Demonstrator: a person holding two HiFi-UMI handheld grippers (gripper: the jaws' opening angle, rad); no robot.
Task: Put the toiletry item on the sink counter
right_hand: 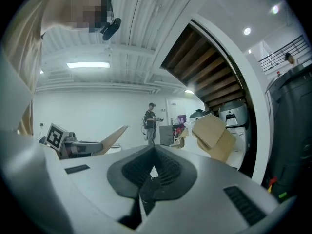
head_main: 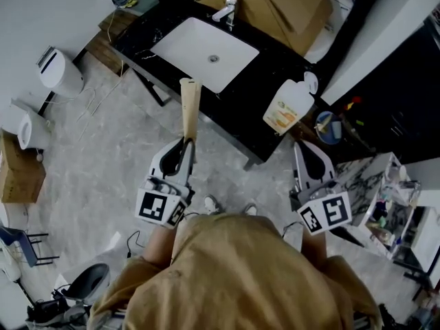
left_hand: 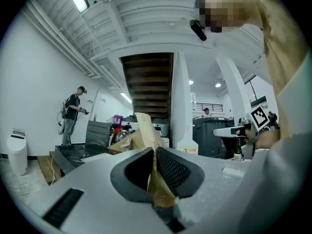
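My left gripper point(head_main: 187, 143) is shut on a flat tan tube point(head_main: 190, 103), which sticks up from the jaws toward the black sink counter point(head_main: 258, 98). In the left gripper view the tube point(left_hand: 146, 130) is pinched between the pads point(left_hand: 168, 167). The tube's far end hangs at the counter's front edge, near the white sink basin point(head_main: 203, 50). My right gripper point(head_main: 301, 145) hovers just in front of the counter's right end. In its own view the jaws point(right_hand: 153, 167) are pressed together with nothing between them.
A white jug with a green and orange label point(head_main: 289, 105) stands on the counter's right end. A faucet point(head_main: 227, 9) and a cardboard box point(head_main: 289, 9) are behind the basin. A white bin point(head_main: 58, 71) stands on the floor at left, a cluttered shelf point(head_main: 388, 205) at right.
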